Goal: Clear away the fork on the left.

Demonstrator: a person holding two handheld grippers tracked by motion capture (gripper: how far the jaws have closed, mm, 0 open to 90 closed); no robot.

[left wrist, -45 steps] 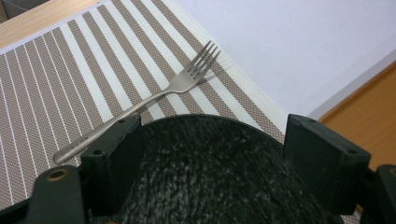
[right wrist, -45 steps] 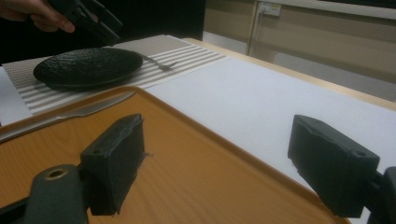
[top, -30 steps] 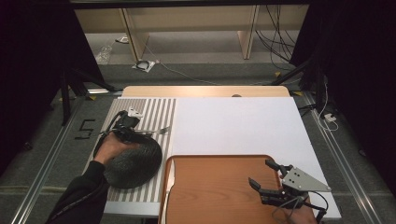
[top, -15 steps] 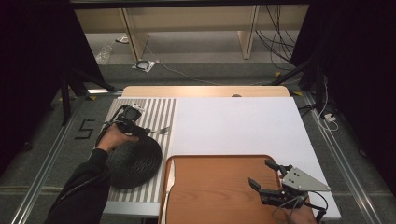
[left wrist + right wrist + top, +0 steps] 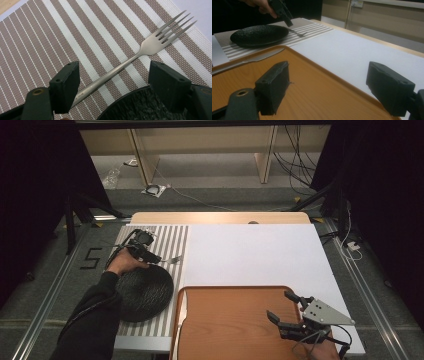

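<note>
On striped mat (image 5: 45,35), fork (image 5: 130,61) lies btwn open left hand-held gripper (image 5: 113,82) jaws.

A dark numeral "5" (image 5: 90,258) is marked on the grey floor left of the table.

Fork (image 5: 130,62) handle end behind left jaw

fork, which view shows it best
The left gripper view: the fork lies on the striped placemat, tines and handle sharp between the open left gripper's fingers. In the high view it is a small glint beside the black plate. The right gripper view shows it far off and dim.
</note>
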